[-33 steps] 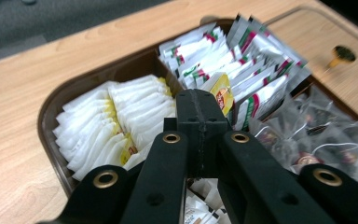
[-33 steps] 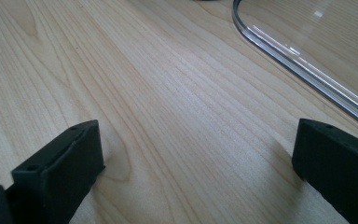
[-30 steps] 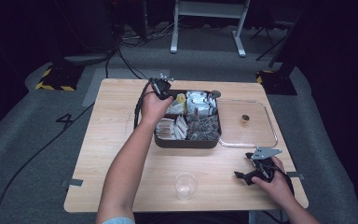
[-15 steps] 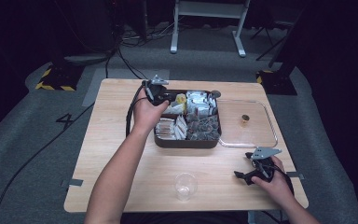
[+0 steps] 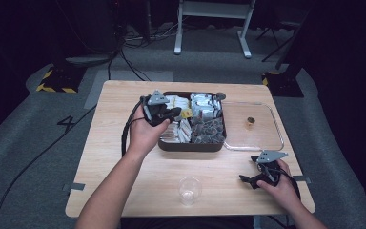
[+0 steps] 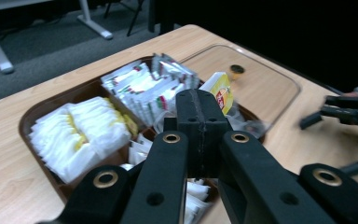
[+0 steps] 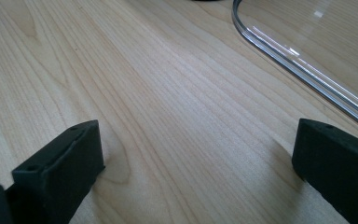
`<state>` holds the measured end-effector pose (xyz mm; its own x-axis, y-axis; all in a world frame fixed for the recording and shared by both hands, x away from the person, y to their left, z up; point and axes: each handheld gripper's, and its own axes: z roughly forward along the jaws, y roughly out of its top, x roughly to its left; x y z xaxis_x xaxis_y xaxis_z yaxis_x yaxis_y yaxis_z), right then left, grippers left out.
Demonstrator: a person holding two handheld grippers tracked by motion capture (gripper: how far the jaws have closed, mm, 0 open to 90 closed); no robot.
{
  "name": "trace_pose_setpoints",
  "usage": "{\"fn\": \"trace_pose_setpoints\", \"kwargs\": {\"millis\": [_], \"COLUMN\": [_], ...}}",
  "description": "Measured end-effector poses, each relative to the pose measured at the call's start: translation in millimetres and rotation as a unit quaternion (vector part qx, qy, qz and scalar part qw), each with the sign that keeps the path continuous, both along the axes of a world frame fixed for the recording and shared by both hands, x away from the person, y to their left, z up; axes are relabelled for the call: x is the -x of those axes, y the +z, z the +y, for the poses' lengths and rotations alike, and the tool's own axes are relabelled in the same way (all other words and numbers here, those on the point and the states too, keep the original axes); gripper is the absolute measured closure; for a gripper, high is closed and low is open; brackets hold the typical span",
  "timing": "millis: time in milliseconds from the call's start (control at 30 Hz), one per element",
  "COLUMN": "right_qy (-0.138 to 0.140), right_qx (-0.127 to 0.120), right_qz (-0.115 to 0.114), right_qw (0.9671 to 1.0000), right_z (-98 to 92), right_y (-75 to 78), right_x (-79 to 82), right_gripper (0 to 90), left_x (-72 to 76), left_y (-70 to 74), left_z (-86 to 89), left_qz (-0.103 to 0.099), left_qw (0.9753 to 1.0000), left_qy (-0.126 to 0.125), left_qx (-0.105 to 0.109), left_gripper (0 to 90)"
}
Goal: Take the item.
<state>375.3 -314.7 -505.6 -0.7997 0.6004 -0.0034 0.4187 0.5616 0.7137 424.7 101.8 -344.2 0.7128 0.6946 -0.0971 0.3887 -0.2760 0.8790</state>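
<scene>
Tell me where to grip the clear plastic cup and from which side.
Grip the clear cup across its upper wall near the rim, coming from the right with the open right gripper, probably best. It stands upright and alone on the table, so its round sides are free.

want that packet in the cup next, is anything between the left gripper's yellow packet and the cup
Nothing visible does. From the packet, past the tray and its near wall, bare table runs to the cup; the right gripper sits off to the side.
</scene>
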Motion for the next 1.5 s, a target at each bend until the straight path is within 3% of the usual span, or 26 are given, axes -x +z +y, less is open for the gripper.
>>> {"fn": "trace_pose_setpoints", "kwargs": {"millis": [67, 367, 633, 967, 1200, 1500], "right_qy": [0.0, 0.0, 0.0, 0.0, 0.0, 0.0], "right_qx": [0.0, 0.0, 0.0, 0.0, 0.0, 0.0], "right_qz": [0.0, 0.0, 0.0, 0.0, 0.0, 0.0], "right_qw": [1.0, 1.0, 1.0, 1.0, 1.0, 1.0], "right_z": [0.0, 0.0, 0.0, 0.0, 0.0, 0.0], "right_y": [0.0, 0.0, 0.0, 0.0, 0.0, 0.0], "right_x": [0.0, 0.0, 0.0, 0.0, 0.0, 0.0], "right_gripper": [1.9, 1.9, 1.9, 1.9, 1.9, 1.9], "left_x": [14.4, 51.1, 80.5, 113.5, 130.9, 146.6], "left_y": [-0.7, -5.2, -11.5, -25.4, -31.5, -50.3], "left_z": [-0.4, 2.1, -0.7, -6.1, -12.8, -21.7], "left_qz": [-0.004, -0.013, -0.024, -0.018, -0.016, 0.009], "left_qw": [0.9999, 0.9993, 0.9979, 0.9955, 0.9934, 0.9899], "left_qy": [-0.008, -0.028, -0.057, -0.084, -0.105, -0.134], "left_qx": [0.005, 0.022, 0.019, 0.039, 0.041, 0.044], "left_gripper": [90.0, 90.0, 90.0, 90.0, 90.0, 90.0]}}
